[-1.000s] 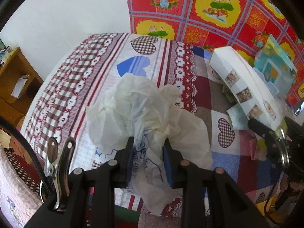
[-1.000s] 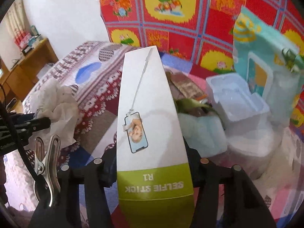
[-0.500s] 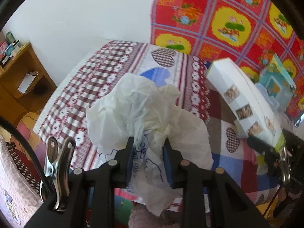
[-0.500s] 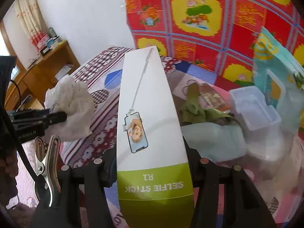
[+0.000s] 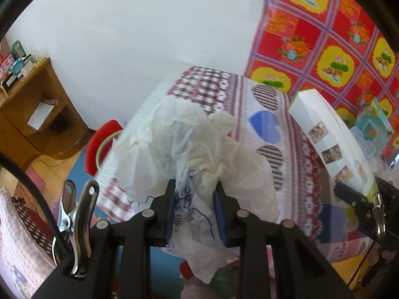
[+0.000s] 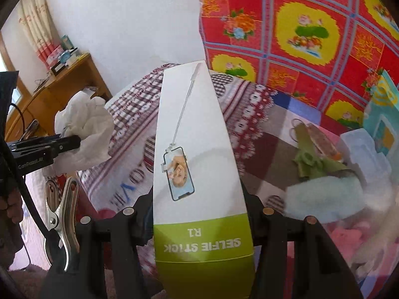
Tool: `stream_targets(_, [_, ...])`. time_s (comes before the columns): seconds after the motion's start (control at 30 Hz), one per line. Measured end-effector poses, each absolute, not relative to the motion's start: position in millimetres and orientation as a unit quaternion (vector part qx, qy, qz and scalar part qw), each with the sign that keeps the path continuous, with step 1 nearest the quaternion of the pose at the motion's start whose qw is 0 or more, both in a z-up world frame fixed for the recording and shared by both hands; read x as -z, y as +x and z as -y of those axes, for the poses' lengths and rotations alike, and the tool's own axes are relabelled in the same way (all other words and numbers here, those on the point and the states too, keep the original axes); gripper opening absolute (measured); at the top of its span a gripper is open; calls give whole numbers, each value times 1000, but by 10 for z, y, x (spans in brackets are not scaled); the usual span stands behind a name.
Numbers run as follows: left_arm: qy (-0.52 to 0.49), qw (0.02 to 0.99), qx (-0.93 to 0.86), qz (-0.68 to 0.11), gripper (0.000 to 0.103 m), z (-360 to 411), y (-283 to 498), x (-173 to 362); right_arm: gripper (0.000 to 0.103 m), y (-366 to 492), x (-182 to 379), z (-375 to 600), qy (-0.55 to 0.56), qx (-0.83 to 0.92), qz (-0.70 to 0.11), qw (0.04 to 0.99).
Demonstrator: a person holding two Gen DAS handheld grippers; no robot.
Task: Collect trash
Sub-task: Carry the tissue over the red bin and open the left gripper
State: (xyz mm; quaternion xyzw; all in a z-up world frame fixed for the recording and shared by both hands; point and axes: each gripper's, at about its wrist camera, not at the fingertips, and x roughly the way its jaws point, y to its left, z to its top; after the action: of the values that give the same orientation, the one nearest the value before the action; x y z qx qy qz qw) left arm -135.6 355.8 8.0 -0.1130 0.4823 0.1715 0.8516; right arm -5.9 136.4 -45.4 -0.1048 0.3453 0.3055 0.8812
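Bare bedspread left, clutter right.

The left gripper is pinching a crumpled white paper above the quilt. At right, the right gripper is holding a long white box. A red stool is standing below.

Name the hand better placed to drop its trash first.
Left, probably: the left gripper with the crumpled paper is nearer the bed's edge; the right gripper holds the selfie stick box over the bed.
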Motion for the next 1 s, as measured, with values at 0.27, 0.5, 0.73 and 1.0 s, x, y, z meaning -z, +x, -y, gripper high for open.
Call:
stream_targets(0.27, [-115, 852, -182, -477, 29, -4225, -1489, -118, 55, -172, 464, -1916, -95, -294, -345, 886])
stream_targets(0.5, [-134, 843, -208, -477, 29, -4681, -1448, -46, 55, -59, 387, -2343, -111, -311, -344, 879])
stream_targets(0.73, [-167, 831, -242, -472, 29, -5140, -1418, 62, 55, 165, 340, -2718, -120, -337, -344, 868])
stream_targets(1.0, [-202, 806, -265, -489, 29, -5843, -1342, 319, 55, 310, 271, -3118, -137, -344, -346, 862])
